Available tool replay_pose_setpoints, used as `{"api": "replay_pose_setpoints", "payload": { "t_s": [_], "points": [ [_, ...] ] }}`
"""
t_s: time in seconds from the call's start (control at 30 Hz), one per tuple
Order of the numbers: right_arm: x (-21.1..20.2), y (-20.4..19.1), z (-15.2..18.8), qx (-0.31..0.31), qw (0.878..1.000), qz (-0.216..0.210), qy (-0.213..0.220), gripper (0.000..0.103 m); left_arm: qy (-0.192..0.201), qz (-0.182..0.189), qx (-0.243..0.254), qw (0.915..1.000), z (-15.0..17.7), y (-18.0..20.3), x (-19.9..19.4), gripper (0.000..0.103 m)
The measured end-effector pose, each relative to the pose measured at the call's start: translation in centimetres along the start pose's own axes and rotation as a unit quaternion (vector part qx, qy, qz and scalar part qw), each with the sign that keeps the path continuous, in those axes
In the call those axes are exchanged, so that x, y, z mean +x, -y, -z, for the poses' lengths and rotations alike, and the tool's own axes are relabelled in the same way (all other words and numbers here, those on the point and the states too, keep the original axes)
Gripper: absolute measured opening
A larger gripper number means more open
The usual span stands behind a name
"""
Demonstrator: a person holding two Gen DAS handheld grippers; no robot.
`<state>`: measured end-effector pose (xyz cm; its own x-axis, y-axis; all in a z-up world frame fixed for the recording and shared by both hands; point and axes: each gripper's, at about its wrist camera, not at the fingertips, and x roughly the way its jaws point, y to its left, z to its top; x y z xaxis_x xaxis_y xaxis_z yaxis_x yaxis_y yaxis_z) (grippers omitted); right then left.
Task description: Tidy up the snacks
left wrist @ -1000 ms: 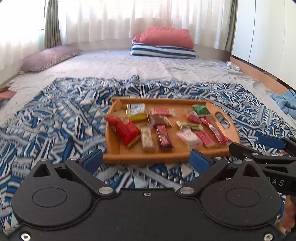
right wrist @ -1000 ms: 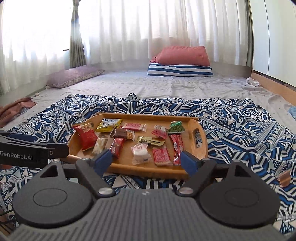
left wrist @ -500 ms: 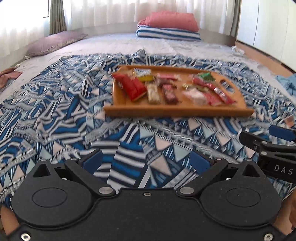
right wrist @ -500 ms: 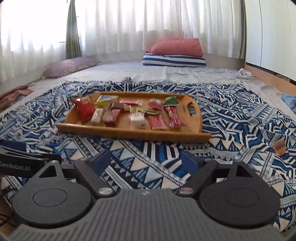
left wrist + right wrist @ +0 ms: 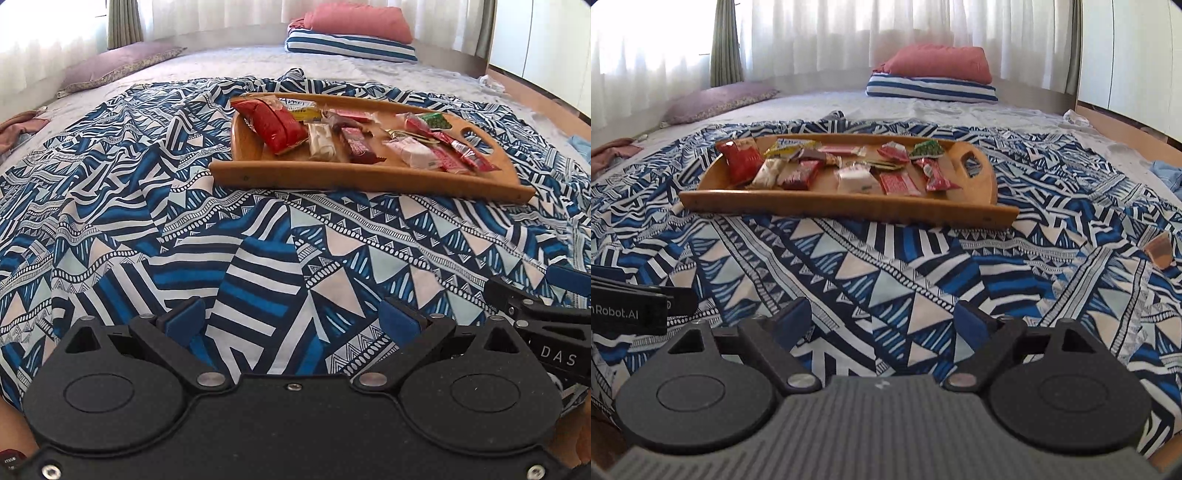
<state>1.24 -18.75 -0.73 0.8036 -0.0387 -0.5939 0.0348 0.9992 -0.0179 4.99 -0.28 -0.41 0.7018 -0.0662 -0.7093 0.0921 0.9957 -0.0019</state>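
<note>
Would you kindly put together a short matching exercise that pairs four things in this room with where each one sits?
Things:
1. large red snack bag
2. green snack packet
3. red pillow
4. small brown wrapper

Places:
A. alone on the patterned blanket, right of the wooden tray
B. at the left end of the tray
C. on top of the blue-and-white striped pillow
D. in the tray next to its handle cut-out

Pairs: 1-B, 2-D, 3-C, 4-A
</note>
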Motion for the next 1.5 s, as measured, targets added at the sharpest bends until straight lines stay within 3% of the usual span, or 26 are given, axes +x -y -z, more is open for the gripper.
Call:
{"api": "replay_pose_setpoints", "payload": {
  "t_s": [0.37,1.5],
  "points": [
    [0.8,-0.2,0.1,-0.006,1.000,0.008,-0.007,0.099,0.012,-0.006,0.002,0.9999,0.3,0.2,0.8,0.103],
    [1.4,-0.2,0.0,-0.013,1.000,0.009,-0.018,0.101,0.003,-0.011,-0.004,0.9999,0.1,0.1,1.2,0.103]
  ]
}}
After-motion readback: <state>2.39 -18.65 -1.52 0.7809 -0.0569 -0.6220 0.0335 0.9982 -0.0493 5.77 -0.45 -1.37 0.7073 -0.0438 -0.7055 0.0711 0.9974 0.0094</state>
